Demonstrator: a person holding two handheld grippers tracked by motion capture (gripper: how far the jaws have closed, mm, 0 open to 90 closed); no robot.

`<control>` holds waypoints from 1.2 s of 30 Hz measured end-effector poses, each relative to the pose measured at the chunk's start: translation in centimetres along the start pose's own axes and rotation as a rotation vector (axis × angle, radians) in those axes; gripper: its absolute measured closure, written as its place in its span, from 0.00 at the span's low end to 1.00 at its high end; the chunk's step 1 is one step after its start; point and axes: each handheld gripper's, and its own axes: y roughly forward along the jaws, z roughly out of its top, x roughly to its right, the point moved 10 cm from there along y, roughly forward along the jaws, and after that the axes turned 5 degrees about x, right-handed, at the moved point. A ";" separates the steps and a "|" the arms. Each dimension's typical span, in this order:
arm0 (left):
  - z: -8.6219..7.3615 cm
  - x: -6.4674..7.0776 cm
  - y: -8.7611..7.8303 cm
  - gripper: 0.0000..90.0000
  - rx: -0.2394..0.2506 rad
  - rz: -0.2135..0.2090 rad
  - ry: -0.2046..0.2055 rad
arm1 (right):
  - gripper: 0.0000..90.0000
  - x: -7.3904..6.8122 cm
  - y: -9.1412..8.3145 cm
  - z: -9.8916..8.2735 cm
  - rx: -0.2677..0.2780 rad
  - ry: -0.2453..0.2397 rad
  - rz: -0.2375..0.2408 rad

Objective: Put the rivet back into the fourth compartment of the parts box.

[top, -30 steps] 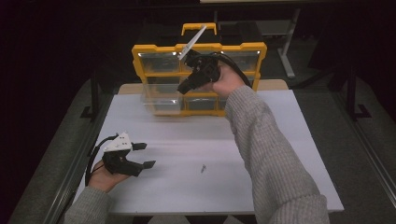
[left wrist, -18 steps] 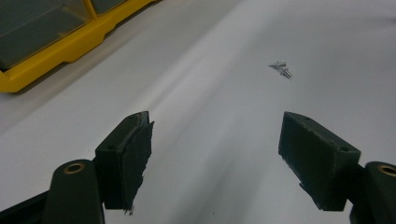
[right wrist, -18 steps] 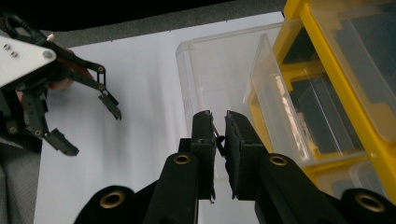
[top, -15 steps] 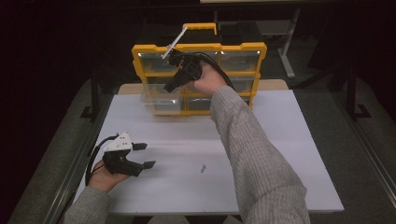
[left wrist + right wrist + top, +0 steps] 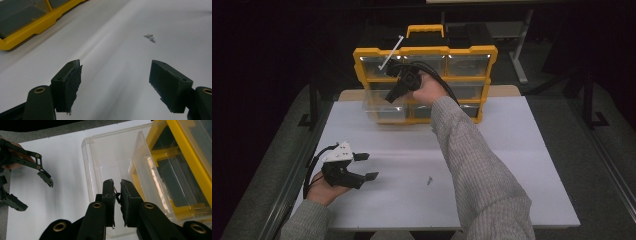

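the white desk (image 5: 522, 165) carries everything. at its 12 o'clock edge stands a yellow organizer (image 5: 424, 51) with rows of see-through drawers. one clear drawer (image 5: 379, 107) is pulled out and juts from the box's lower left, toward 11 o'clock on the desk.

the right claw (image 5: 117, 187) hangs over that open drawer, pointing down into it. its jaws stand narrow, with a tiny screw (image 5: 115, 190) pinched between the pads, and they have just been opening a little with the screw between them. the left claw (image 5: 364, 166) rests at about 8 o'clock on the desk with its jaws wide and nothing in them. a few loose screws (image 5: 429, 180) lie near 6 o'clock, just to the right of that left claw and well apart from the organizer.

the step in hand looks like dropping a picked-up screw into the drawer. the next move calls for letting the jaws part enough for the screw to fall inside the drawer's walls and not onto the rim. then the right claw should lift out cleanly and go back toward the loose screws for another.
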 end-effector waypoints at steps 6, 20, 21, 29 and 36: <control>0.0 0.1 0.0 0.28 -0.006 -0.002 0.007 | 0.86 0.3 -0.4 0.1 0.016 -0.006 -0.015; 0.0 0.1 0.0 0.28 0.000 0.002 0.003 | 0.85 -0.7 -4.5 -0.3 0.078 -0.021 0.007; 0.0 0.1 0.0 0.28 0.002 0.001 0.001 | 0.84 -0.7 -4.8 -0.4 0.087 -0.015 0.003; 0.0 -0.2 -0.2 0.28 0.001 0.007 0.011 | 0.83 -1.0 -7.0 -2.2 0.109 0.001 0.001; 0.0 0.0 0.0 0.28 -0.001 0.006 0.005 | 0.82 -1.5 -8.2 -4.2 0.116 -0.001 0.002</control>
